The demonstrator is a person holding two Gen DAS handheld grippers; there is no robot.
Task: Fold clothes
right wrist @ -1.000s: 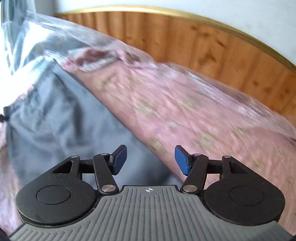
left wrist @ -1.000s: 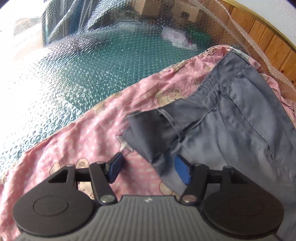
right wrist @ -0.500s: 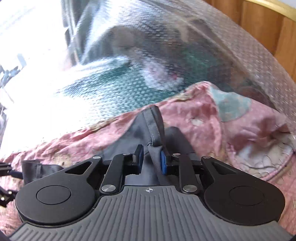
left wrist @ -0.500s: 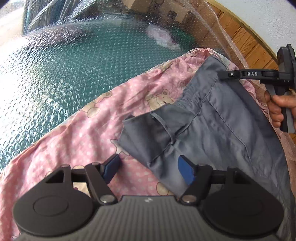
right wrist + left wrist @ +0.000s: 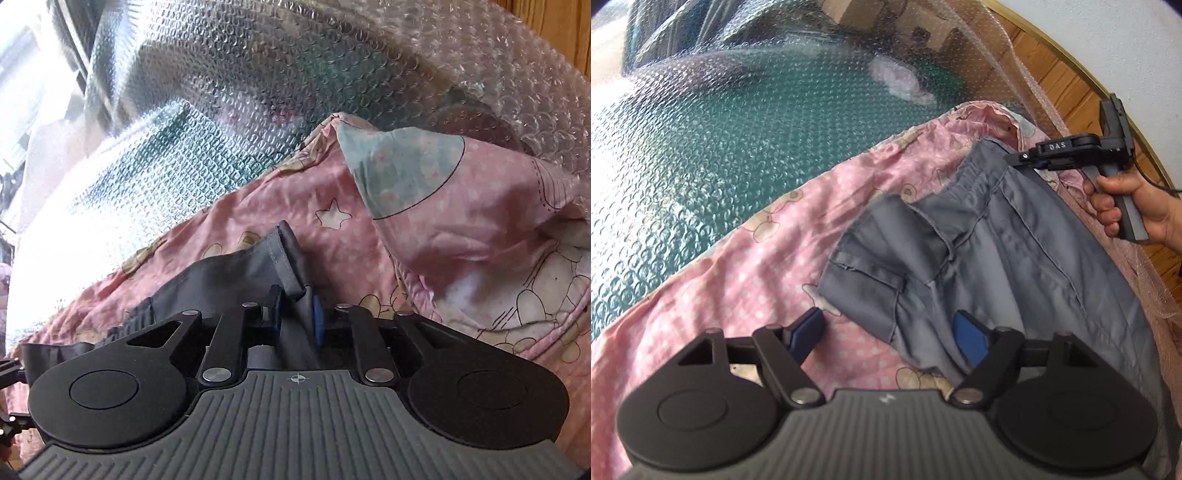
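Grey trousers (image 5: pixel 1015 258) lie on a pink bear-print sheet (image 5: pixel 746 266), waistband toward the far side, one near corner folded over. My left gripper (image 5: pixel 890 334) is open, its fingers astride the folded near corner, just above the cloth. My right gripper (image 5: pixel 295 314) is shut on the grey trousers' waistband corner (image 5: pixel 284 266). It also shows in the left wrist view (image 5: pixel 1030 162), held by a hand at the far right edge of the trousers.
Bubble wrap over a green surface (image 5: pixel 720 122) covers the far left. A wooden headboard (image 5: pixel 1071 92) runs along the right. A pink cartoon pillow (image 5: pixel 480 236) lies right of the right gripper. Cardboard boxes (image 5: pixel 886 18) stand at the back.
My right gripper swung over from the headboard side to the waistband corner and closed on it. My left gripper stayed open over the folded corner, shifting slightly.
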